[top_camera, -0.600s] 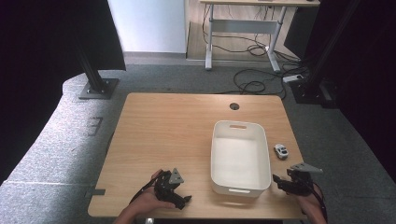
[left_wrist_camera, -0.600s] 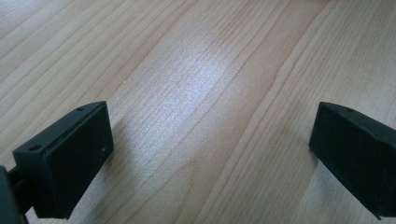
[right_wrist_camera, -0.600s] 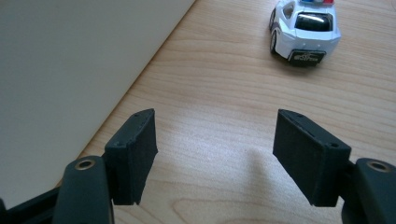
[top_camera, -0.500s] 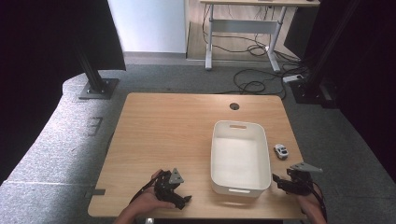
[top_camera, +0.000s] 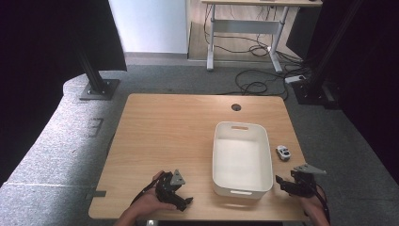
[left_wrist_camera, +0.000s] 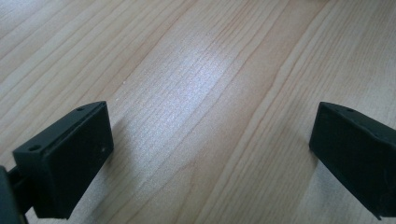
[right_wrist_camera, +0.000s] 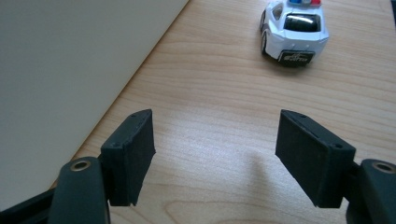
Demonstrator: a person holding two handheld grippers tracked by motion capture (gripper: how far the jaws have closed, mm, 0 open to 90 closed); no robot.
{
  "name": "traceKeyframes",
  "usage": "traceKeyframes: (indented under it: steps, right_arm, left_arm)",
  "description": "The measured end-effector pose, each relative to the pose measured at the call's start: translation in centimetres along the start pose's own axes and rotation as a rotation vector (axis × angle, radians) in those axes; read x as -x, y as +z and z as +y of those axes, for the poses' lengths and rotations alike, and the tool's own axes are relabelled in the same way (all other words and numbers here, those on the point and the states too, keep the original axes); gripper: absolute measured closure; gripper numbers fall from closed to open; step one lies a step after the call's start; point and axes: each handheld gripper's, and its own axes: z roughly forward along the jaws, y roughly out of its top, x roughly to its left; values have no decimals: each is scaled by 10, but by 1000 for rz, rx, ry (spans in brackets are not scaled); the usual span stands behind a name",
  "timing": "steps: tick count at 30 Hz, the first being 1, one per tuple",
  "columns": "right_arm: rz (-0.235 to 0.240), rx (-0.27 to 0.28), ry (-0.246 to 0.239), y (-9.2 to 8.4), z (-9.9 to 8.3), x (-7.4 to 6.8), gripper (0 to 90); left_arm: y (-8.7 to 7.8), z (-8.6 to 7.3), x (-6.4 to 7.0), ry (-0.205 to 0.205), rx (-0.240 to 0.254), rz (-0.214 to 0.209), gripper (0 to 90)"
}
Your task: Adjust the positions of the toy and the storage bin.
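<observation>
Resting near the front edge of the wooden bench, the left tongs sit in a person's left hand, their jaws spread wide with nothing but bare wood grain between them in the left gripper view. The right tongs hover at the bench's front right corner, just beside the near right corner of the white bin, and their jaws are likewise released, gripping nothing. In the right gripper view the two black pads stand well apart over bare wood, with the bin's white wall running along the left side.

Ahead of the right tongs, a small white toy police car stands on its wheels on the bench, its rear end toward the camera and a red and blue light bar on its roof. In the high view the car lies just beside the bin's right wall, outside it, between the bin and the bench's right edge. It is apart from the tongs and untouched. The bin stands upright, its long side running away from the person.
</observation>
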Motion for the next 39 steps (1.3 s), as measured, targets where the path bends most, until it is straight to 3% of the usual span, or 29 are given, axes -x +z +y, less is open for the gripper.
traceKeyframes:
  steps: [18,39]
  right_arm:
    - [1,13,-13,1,2,-5,266]
    - [29,81,-9,-10,8,-10,268]
  left_arm:
    - [2,2,-1,-1,2,-2,1]
    - [2,2,0,-2,2,0,1]
